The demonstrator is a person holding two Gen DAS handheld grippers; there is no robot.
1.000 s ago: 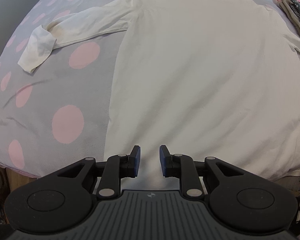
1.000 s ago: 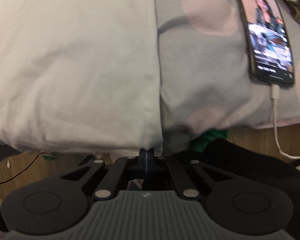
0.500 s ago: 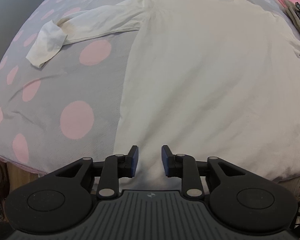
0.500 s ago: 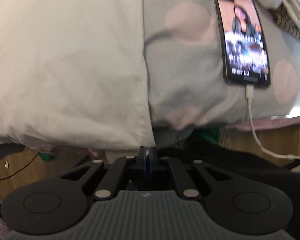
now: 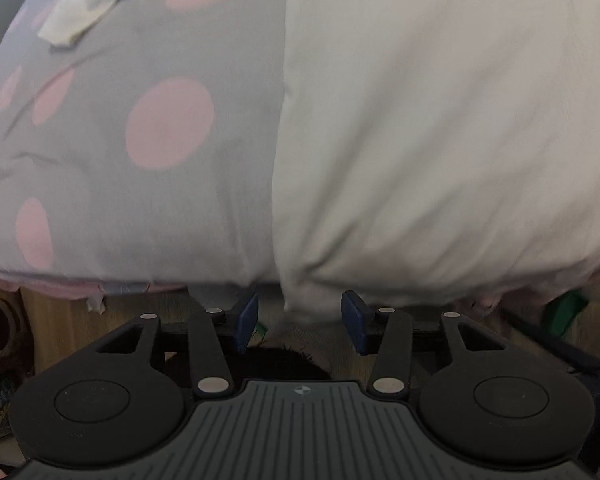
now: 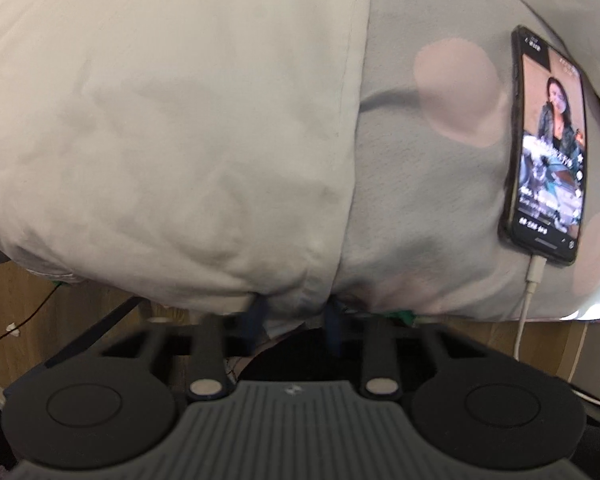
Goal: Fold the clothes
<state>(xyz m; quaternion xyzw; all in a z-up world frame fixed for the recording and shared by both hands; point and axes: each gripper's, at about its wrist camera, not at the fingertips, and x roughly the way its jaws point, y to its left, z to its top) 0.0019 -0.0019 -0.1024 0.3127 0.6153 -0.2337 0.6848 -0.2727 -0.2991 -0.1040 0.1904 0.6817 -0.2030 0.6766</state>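
A white long-sleeved shirt [image 5: 440, 120] lies flat on the grey bedsheet with pink dots [image 5: 160, 128]; its hem hangs over the near bed edge. My left gripper [image 5: 301, 320] is open at that edge, and the shirt's lower left hem corner [image 5: 308, 306] hangs between its blue pads without being pinched. One cuff [image 5: 84, 4] lies far left. In the right wrist view the shirt [image 6: 180, 120] fills the left. My right gripper [image 6: 294, 318], blurred, is open around the lower right hem corner [image 6: 300, 298].
A lit phone [image 6: 548, 148] lies on the sheet right of the shirt, with a white charging cable [image 6: 530, 284] running off the bed edge. Below the edge are a wooden bed frame [image 5: 60, 320], dark items and thin cords on the floor [image 6: 16, 332].
My left gripper dropped from above the shirt to the bed edge and opened wider. My right gripper went from shut to open and moved up to the hem corner.
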